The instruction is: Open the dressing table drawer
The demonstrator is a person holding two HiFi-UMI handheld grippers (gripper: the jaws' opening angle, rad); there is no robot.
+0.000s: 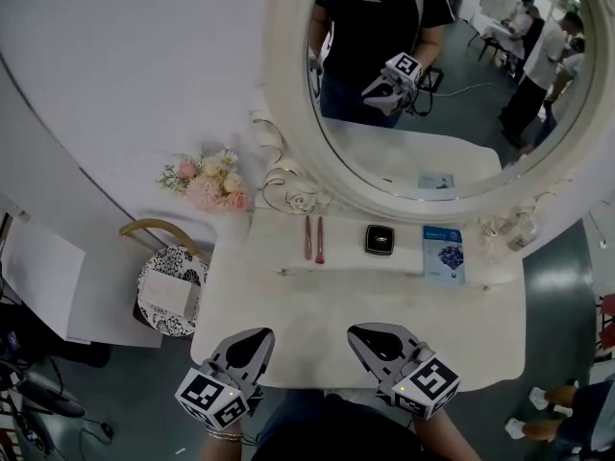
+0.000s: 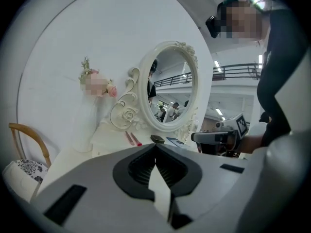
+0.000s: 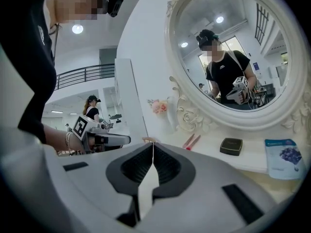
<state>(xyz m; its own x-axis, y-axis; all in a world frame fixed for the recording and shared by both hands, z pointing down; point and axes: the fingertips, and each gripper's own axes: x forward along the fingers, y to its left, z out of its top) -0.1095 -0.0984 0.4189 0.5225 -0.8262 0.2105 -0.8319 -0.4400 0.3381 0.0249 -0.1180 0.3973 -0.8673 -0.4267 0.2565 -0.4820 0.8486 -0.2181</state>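
Observation:
The white dressing table (image 1: pixel 317 320) stands under a large oval mirror (image 1: pixel 288 113). Its drawer is hidden below the front edge and shows in no view. My left gripper (image 1: pixel 252 342) hovers over the table's front left, shut with nothing in it; its tips meet in the left gripper view (image 2: pixel 155 147). My right gripper (image 1: pixel 370 334) hovers over the front right, also shut and empty, tips together (image 3: pixel 153 147). Each gripper sees the other beside it: the right gripper (image 2: pixel 218 136), the left gripper (image 3: pixel 97 139).
On the table's raised back shelf lie two pink sticks (image 1: pixel 313 240), a black compact (image 1: pixel 380 239) and a blue packet (image 1: pixel 443 254). Flowers (image 1: pixel 209 182) stand at the back left. A chair with a patterned cushion (image 1: pixel 168 286) sits left of the table. People stand at the far right.

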